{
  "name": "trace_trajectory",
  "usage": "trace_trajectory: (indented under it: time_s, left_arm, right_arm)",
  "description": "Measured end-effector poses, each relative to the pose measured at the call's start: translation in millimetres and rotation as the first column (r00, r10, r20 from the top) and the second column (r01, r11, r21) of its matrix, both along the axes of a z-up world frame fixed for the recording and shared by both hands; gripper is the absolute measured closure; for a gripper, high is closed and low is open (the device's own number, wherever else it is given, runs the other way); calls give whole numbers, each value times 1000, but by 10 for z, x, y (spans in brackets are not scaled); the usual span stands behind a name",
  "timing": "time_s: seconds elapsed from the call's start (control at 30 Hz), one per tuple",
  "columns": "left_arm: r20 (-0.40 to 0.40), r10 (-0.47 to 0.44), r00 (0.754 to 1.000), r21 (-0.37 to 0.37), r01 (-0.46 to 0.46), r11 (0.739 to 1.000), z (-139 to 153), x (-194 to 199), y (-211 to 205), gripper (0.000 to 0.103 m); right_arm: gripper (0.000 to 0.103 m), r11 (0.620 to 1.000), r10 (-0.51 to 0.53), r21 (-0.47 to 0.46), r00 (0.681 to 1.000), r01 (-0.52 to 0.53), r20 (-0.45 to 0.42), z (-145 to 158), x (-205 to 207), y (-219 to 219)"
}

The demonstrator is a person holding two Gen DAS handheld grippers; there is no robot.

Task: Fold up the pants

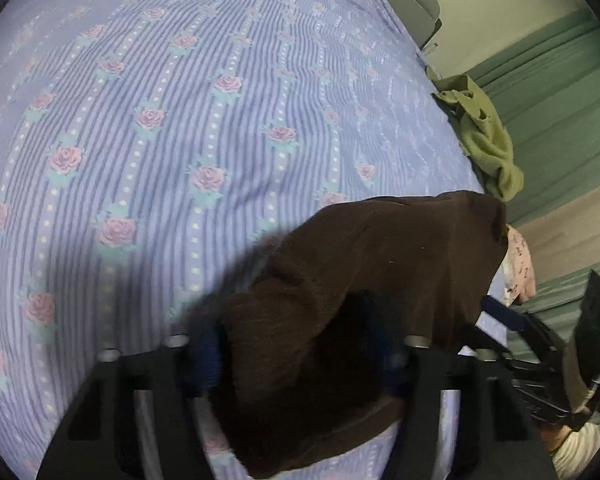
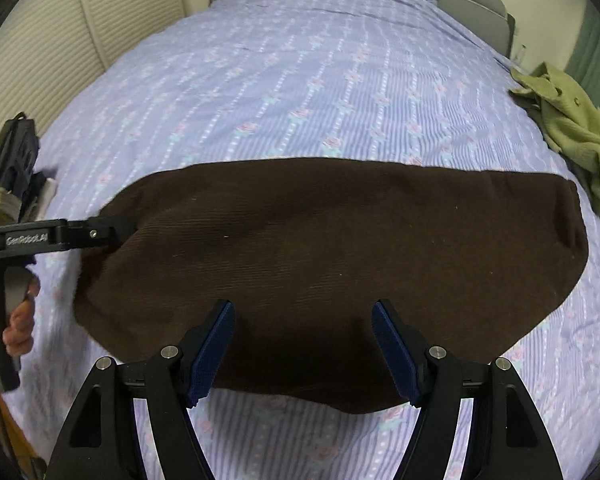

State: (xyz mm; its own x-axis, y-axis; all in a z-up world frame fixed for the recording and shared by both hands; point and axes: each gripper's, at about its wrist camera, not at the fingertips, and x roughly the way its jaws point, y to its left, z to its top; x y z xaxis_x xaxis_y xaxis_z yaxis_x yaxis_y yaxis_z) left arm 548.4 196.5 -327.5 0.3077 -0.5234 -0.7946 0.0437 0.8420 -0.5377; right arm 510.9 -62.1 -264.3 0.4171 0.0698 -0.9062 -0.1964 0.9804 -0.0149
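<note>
Lying across the near part of the bed (image 2: 300,80), one pair of brown corduroy pants (image 2: 320,240), folded into a broad band running side to side on a lilac striped bedspread printed with pink roses. Left gripper (image 2: 116,230), black, held in a person's hand (image 2: 18,320) at the left end of the pants: seen from the right wrist camera, its fingers reach into the cloth edge there; seen from its own camera, the brown fabric is bunched up between the blue pads (image 1: 206,354) and drapes over them, so the jaws stand partly closed with the cloth between them, though whether the pads actually press on it cannot be told through the blur and the covering fabric. Right gripper (image 2: 304,344), black with blue pads (image 2: 214,344), hangs over the near edge of the pants toward the middle, jaws wide apart, nothing between them but the cloth surface below; contact with the cloth cannot be told. Olive-green garment (image 2: 572,128), crumpled, at the right edge of the bed, well apart from the pants. Pink-and-white printed cloth (image 1: 518,264), just past the right end of the pants in the left wrist view. Grey headboard (image 2: 472,0) at the far end of the bed; pale slatted door (image 2: 60,40) to the left.
</note>
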Motion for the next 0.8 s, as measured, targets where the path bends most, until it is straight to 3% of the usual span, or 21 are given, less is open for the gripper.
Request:
trace_trajectory:
  time_s: [0.07, 0.2, 0.3, 0.4, 0.5, 0.53, 0.6, 0.7, 0.8]
  left_arm:
    - [32, 22, 999, 10, -22, 1000, 116, -81, -4, 58]
    - [69, 58, 996, -93, -52, 994, 326, -361, 35, 58]
    - [58, 34, 998, -66, -30, 997, 316, -480, -5, 58]
    - [3, 45, 999, -38, -45, 998, 142, -437, 13, 58]
    - [-102, 90, 991, -94, -99, 991, -45, -413, 103, 62]
    - [-100, 85, 991, -99, -95, 991, -42, -430, 97, 64]
    - [-60, 70, 996, -85, -75, 994, 62, -483, 83, 79]
    - [-96, 74, 993, -167, -89, 982, 161, -555, 154, 83]
    - [-147, 77, 986, -145, -98, 985, 172, -622, 177, 83]
  right_arm:
    - [32, 1000, -10, -8, 1000, 10, -10, -50, 18, 11]
    - [32, 1000, -26, 2, 999, 26, -30, -100, 8, 11]
    - [32, 1000, -27, 11, 998, 27, -48, -143, 4, 35]
    - [32, 1000, -16, -3, 998, 16, -58, -177, -5, 66]
    - [32, 1000, -12, -16, 998, 11, -65, -198, -8, 69]
    - [32, 1000, -17, -19, 997, 15, -71, -211, -4, 64]
    - [32, 1000, -27, -14, 996, 26, -85, -231, -24, 29]
    - [32, 1000, -28, -14, 995, 27, -91, -220, -88, -20]
    - [32, 999, -44, 4, 995, 44, -90, -152, -166, -88]
